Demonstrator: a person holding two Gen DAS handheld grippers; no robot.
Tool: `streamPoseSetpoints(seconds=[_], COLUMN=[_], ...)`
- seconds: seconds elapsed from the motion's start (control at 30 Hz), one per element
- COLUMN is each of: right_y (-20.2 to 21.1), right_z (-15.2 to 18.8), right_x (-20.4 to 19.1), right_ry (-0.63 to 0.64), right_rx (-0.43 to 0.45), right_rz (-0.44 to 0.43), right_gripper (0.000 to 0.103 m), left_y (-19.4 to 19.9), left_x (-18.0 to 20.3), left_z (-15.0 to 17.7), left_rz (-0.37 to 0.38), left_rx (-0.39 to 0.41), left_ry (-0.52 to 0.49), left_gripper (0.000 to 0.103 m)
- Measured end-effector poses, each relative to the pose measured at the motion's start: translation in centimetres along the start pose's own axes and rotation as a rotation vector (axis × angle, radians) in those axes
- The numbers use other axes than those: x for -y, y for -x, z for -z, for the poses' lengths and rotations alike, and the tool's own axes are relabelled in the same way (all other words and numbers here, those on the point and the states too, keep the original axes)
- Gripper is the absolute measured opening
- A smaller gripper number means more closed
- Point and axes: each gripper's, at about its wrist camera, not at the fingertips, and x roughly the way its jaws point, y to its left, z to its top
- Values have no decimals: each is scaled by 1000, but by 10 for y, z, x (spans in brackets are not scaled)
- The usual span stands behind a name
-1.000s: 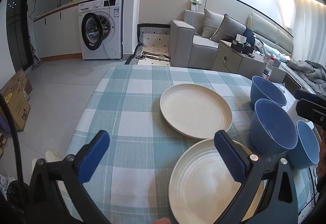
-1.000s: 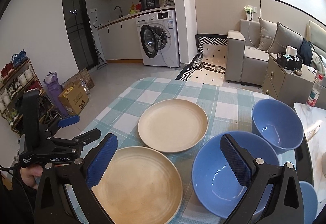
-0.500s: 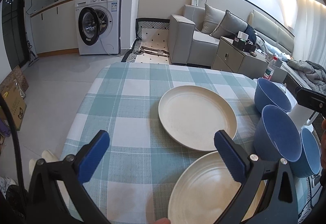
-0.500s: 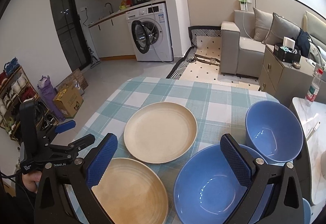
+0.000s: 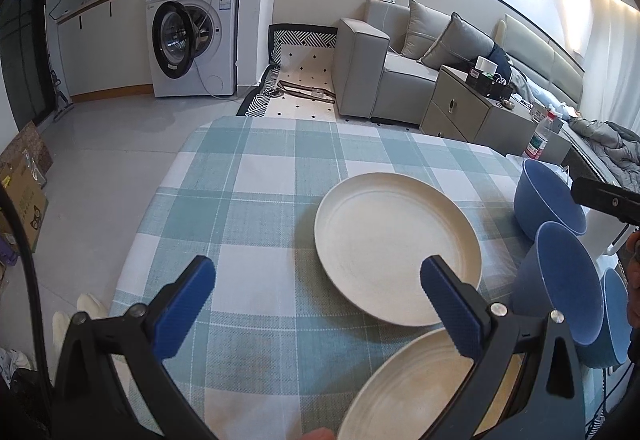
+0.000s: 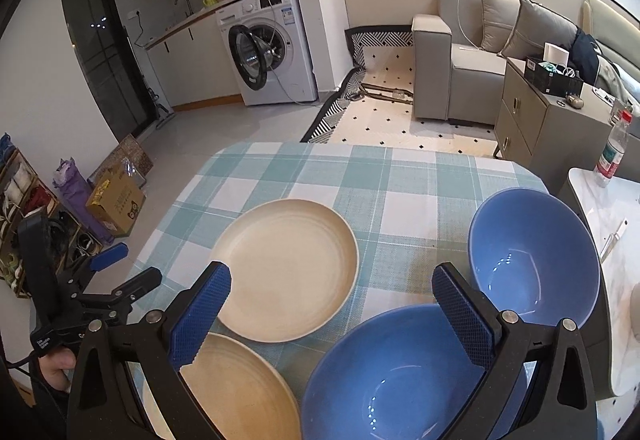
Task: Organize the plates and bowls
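Both tools gaping wide, gripping nothing: left tool (image 5: 316,304) hovering over cream plates (image 5: 396,244), right tool (image 6: 332,312) hanging over blue bowls (image 6: 400,372) on bench (image 6: 320,175).

- Left hand-held gripper (image 5: 316,306): jaws spread wide, holding nothing, hovering and tilted downward.
- Right hand-held gripper (image 6: 330,312): jaws wide apart, empty, hovering.
- A hand (image 6: 56,364) grips the left hand-held gripper's handle.
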Motion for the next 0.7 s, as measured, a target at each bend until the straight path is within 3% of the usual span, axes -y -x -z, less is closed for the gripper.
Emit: streamPoseSetpoints(seconds=[0.53, 0.7], right_y=[-77, -99], right_z=[-9, -11], right_x=[8, 7], right_ry=[36, 54], right_rx=[-177, -252], right_rz=[16, 18], right_gripper=[101, 83], left_y=[-51, -61], left_x=[-1, -1], left_z=[-3, -3], left_rz=[-8, -9], left_rx=[-94, -125], left_ry=[16, 9], left_gripper=[103, 100])
